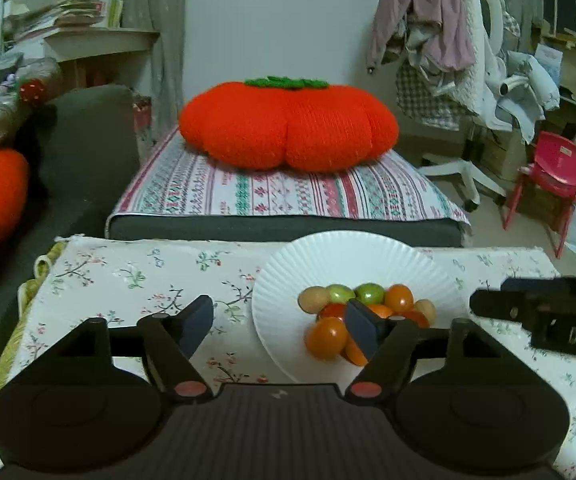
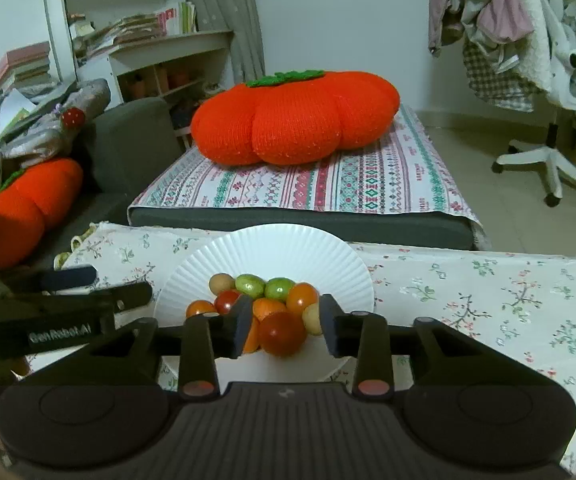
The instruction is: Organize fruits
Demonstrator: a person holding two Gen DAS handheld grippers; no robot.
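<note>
Right gripper (image 2: 284, 330) jaws straddle a tomato (image 2: 282, 333) — grip unclear (left gripper (image 1: 280, 330) gapes) — plate (image 2: 272, 246).

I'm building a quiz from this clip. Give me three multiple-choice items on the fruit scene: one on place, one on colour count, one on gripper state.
1. Where do the small fruits lie?
A. on the white plate
B. on the striped cushion
C. on the floor

2. How many green fruits show in the pile?
A. none
B. two
C. five

3. How does the right gripper stand?
A. shut on a green fruit
B. open, fingers on either side of a red fruit
C. shut and empty

Answers: 1 A, the pile sits on the ribbed plate on the floral tablecloth. 2 B, two green ones lie side by side at the back. 3 B, gaps show between each finger and the fruit.
</note>
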